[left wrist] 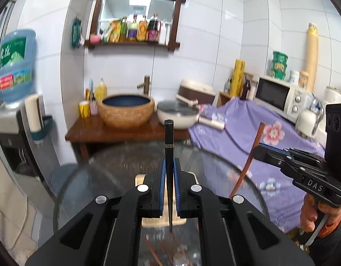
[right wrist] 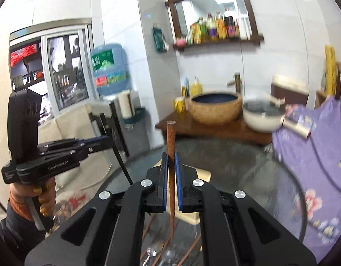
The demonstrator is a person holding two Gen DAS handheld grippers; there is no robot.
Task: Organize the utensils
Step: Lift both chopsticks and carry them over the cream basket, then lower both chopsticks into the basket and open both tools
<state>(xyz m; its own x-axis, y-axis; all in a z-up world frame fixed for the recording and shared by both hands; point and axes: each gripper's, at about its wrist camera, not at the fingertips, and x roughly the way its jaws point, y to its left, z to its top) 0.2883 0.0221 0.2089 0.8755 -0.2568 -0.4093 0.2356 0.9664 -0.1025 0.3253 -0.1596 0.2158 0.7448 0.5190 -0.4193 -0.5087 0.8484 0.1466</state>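
The left gripper has its two blue-padded fingers drawn in almost to meeting, pinching a black chopstick between them. That chopstick stands nearly upright in the left wrist view, its blunt end with a thin metal band rising above the fingertips and its pointed tip hanging below the pads, clear of the round glass table underneath. A pale wooden tray lies on the glass just behind the fingers (only its edges show around the gripper body).

Further right, the right gripper is closed down in the same way, its blue pads pressing either side of a reddish-brown wooden chopstick. This one also stands close to upright, flat top above the fingers, tapered end hanging below them over the glass. From the left wrist view the same brown stick leans at a slant in the right gripper's fingertips, held up above the table beside the purple flowered cloth.

More brown chopsticks lie loose on the glass below both grippers, blurred, alongside something metallic I cannot make out.

A hand wraps each gripper's handle.
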